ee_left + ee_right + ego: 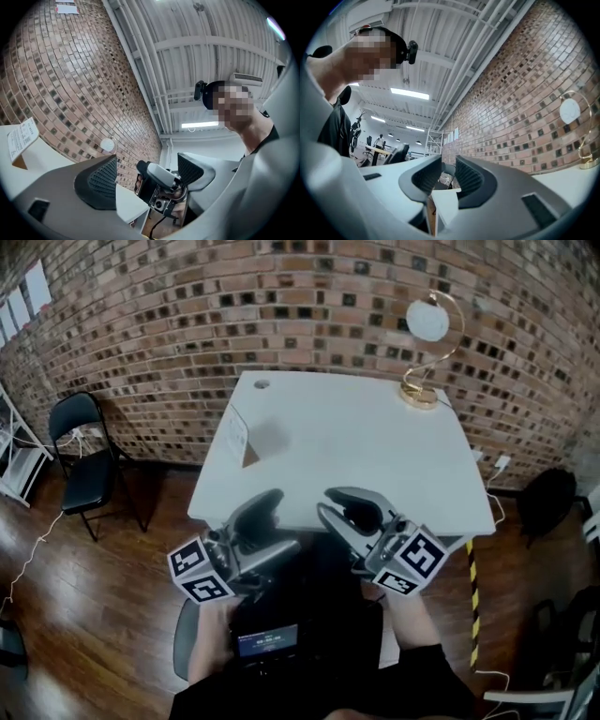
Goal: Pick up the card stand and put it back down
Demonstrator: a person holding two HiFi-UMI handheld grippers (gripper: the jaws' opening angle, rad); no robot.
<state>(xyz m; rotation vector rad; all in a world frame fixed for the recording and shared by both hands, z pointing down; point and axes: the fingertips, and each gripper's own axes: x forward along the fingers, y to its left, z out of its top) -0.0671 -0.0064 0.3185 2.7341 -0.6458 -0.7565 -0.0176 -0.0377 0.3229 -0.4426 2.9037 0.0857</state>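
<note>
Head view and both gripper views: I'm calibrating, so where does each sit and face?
Head view: on the head, looking steeply down at the table; left gripper, right gripper, forearms show.
Left gripper view: on that gripper, tilted up at brick wall and ceiling; open jaws, person's upper body show.
Right gripper view: on that gripper, facing along the wall; open jaws, upper body show.
Shared: lamp in all three; card stand in head and left gripper views.

A loft-style office or studio, open-plan: a bare brick wall (309, 315), a dark wooden floor (84, 615), a white counter (356, 446) with a folding chair (84, 460) nearby, and a white beamed ceiling (454, 28) whose strip lights (409, 93) hang over distant desks (375, 151).
</note>
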